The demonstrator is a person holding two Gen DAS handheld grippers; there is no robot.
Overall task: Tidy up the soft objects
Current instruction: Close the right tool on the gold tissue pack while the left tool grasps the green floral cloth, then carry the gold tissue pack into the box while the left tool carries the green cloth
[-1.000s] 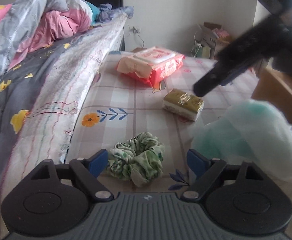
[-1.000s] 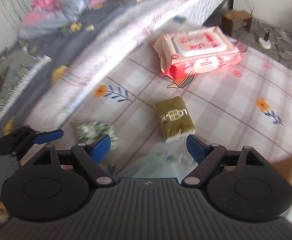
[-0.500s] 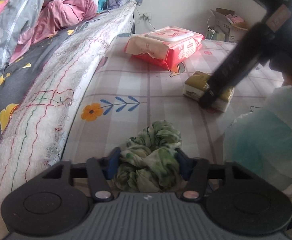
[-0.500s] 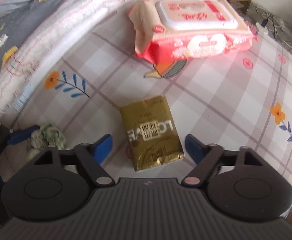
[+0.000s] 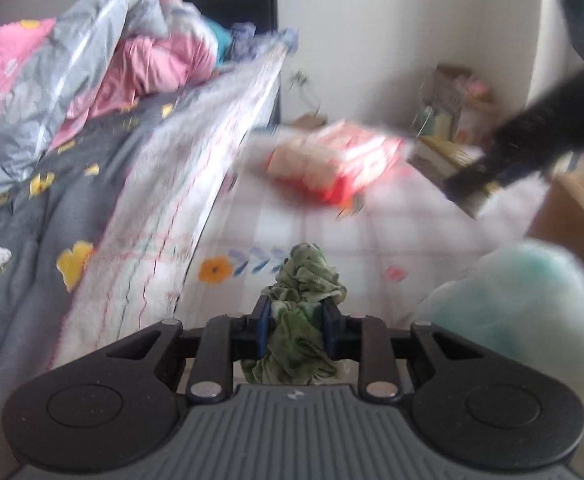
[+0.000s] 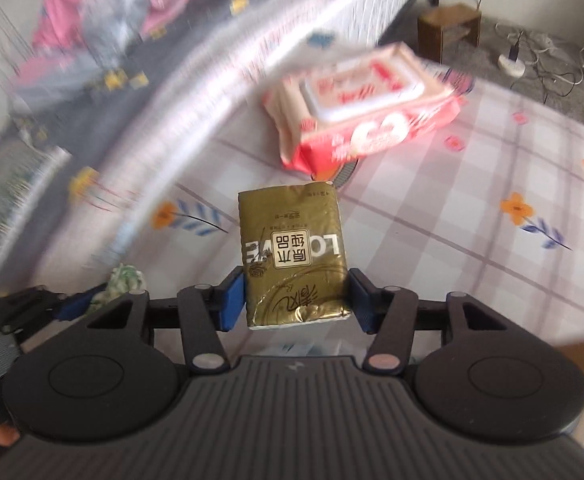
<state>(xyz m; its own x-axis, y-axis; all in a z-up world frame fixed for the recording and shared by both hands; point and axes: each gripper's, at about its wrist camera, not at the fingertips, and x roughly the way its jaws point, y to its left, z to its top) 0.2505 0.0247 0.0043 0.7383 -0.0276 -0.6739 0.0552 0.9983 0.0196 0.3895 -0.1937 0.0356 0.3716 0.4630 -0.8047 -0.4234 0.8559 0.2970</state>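
Left tool (image 5: 293, 330): clamped on the green scrunchie (image 5: 299, 320); the blue pads press it from both sides, and the cloth bunches up above and hangs below them.
Scrunchie position: held between the left tool's fingers, above the checked sheet (image 5: 371, 248); whether it touches the sheet cannot be told.
Right tool (image 6: 297, 300): closed on the gold tissue pack (image 6: 293, 256); the blue pads sit against its two long sides near the lower end.
Tissue pack position: in the right tool's grip, its printed face up toward the camera, the far end pointing toward the wipes pack (image 6: 365, 106).
Wipes pack: red and white, lying flat on the checked sheet beyond the tissue pack, apart from it; blurred in both views.
Checked sheet: pale plaid with orange flowers and blue leaves, spread beside the bed (image 5: 104, 184).
Bed: grey flowered cover with a pink and grey quilt (image 5: 84, 60) heaped on top.
Bag (image 5: 519, 304): pale green and white, soft-edged and blurred, to the right of the left tool.
Other tool in each view: the right one shows dark and blurred at the upper right of the left view; the left one shows at the lower left of the right view with the scrunchie in it.
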